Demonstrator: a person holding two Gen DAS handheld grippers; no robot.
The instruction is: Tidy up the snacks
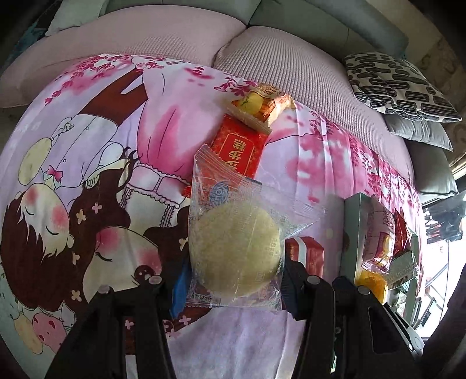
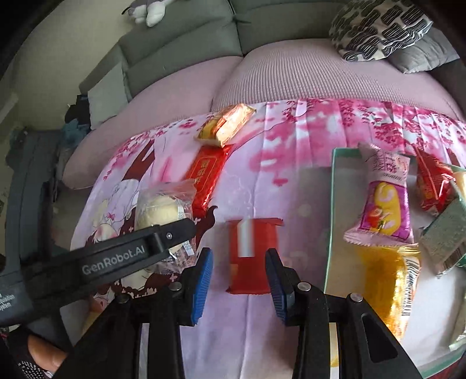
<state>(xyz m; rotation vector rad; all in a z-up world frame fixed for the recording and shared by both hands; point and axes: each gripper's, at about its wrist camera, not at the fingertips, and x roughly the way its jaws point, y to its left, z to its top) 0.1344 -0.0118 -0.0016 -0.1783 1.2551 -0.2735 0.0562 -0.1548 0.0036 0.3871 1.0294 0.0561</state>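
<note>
I take the pale green tray (image 2: 332,189) at the right end of the cartoon-print cloth (image 2: 262,186) as my marker. Inside it I see a pink-and-white packet (image 2: 381,210) lying over the far rim, a small red packet (image 2: 431,186) beyond that towards the tray's right side, a grey-green packet (image 2: 445,239) against the right edge and a yellow packet (image 2: 399,285) at the near end. Just outside the tray's left wall a short red packet (image 2: 252,277) lies flat on the cloth. My right gripper (image 2: 238,256) points down at it with the blue pads (image 2: 204,277) drawn in narrow on either side. I see cloth between the left pad and the wrapper, so nothing is clamped there. Further left of the tray, my left gripper (image 1: 233,280) is clenched on a round pale cake in a clear wrapper (image 1: 233,247). It is held off the cloth, with the wrapper's sealed end sticking up past the fingertips. From the right wrist view the same cake sits behind the black finger marked with white lettering, and a gloved hand (image 2: 40,355) shows at the bottom corner. Well left of the tray and further back, a long red packet (image 2: 209,172) lies on the cloth. A gold-and-orange packet (image 2: 224,125) overlaps its far end, at the cloth's edge, where the pink sofa cushion (image 2: 291,78) begins. Behind the tray, up on the sofa, rests a black-and-white patterned pillow (image 2: 378,26).
</note>
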